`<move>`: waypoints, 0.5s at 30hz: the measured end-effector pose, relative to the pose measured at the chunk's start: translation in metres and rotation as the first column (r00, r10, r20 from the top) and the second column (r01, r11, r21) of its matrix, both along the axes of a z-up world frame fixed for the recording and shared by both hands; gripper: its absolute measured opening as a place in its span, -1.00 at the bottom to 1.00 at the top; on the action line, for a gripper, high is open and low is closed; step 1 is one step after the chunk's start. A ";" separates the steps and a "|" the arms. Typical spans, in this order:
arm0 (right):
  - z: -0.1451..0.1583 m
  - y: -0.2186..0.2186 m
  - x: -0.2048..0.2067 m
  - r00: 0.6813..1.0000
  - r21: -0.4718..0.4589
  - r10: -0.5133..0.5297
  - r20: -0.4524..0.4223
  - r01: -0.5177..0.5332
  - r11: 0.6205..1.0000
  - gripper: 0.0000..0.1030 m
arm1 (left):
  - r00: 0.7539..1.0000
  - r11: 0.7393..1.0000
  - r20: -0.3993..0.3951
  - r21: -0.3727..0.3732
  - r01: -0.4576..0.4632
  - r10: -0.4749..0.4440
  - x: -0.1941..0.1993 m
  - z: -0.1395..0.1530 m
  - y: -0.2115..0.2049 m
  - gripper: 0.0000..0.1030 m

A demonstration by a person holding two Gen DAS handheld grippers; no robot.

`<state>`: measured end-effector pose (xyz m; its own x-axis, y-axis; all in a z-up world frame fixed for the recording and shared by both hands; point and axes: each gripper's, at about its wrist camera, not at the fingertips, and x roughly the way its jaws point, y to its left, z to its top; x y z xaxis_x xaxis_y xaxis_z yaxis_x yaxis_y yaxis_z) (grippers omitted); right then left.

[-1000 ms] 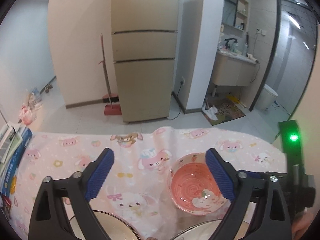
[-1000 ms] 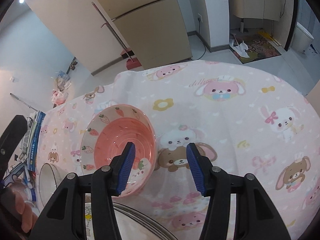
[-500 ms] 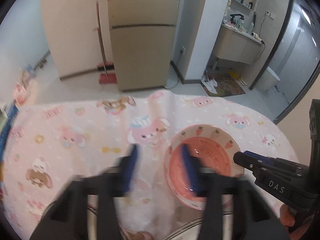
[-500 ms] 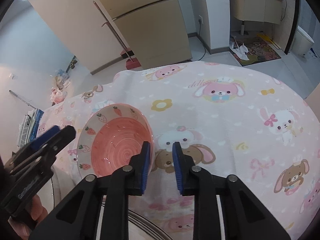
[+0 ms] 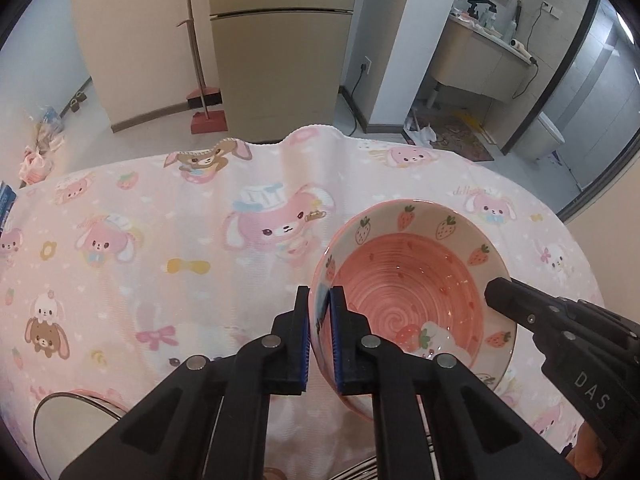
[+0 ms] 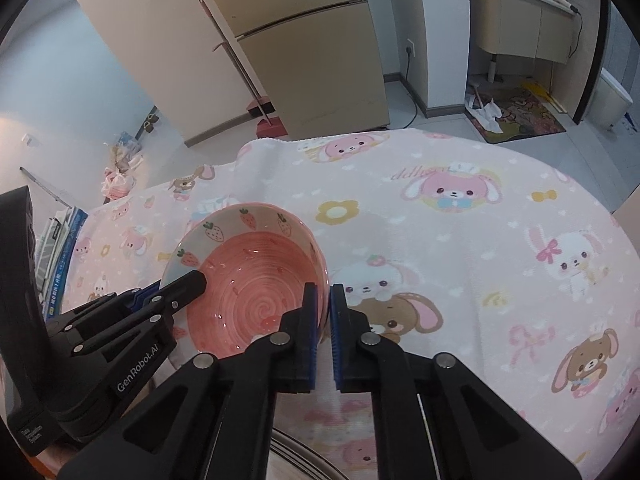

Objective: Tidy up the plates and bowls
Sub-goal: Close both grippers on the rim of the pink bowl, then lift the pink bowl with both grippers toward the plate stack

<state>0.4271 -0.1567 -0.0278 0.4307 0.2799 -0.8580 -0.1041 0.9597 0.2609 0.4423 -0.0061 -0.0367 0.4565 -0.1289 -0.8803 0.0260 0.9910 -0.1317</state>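
Observation:
A pink bowl point(image 5: 408, 292) with strawberries on its rim sits on the pink cartoon tablecloth point(image 5: 160, 240). My left gripper point(image 5: 321, 300) is shut on the bowl's left rim, one pad inside and one outside. My right gripper point(image 6: 324, 300) is shut on the opposite rim of the same bowl point(image 6: 256, 280). Each view shows the other gripper across the bowl: the right gripper point(image 5: 498, 292) and the left gripper point(image 6: 192, 282). Whether the bowl has left the cloth I cannot tell.
A pale round dish point(image 5: 68, 428) lies at the near left of the table, and a striped plate edge point(image 5: 360, 474) shows at the bottom. Books point(image 6: 60, 248) are stacked at the table's left end. Behind the table stand a fridge point(image 5: 276, 60) and a broom point(image 5: 200, 80).
Both grippers were open and have shut on the bowl's rim. The left gripper came down and right to the left rim; the right gripper hardly moved.

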 end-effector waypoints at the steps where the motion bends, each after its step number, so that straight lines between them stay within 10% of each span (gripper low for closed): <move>1: -0.001 0.000 0.001 1.000 0.012 -0.003 -0.009 0.004 1.000 -0.89 | 1.000 1.000 -0.004 -0.006 -0.003 0.003 0.001 0.000 0.001 -0.81; 5: -0.016 -0.002 0.006 0.997 0.078 0.023 -0.073 -0.018 0.997 -0.82 | 0.989 0.996 -0.147 -0.084 0.023 -0.035 0.010 -0.022 0.000 -0.68; 15: -0.047 0.007 0.012 0.983 0.176 0.031 -0.180 0.002 0.984 -0.51 | 0.994 0.999 -0.108 -0.043 0.014 -0.018 0.008 -0.020 -0.010 -0.64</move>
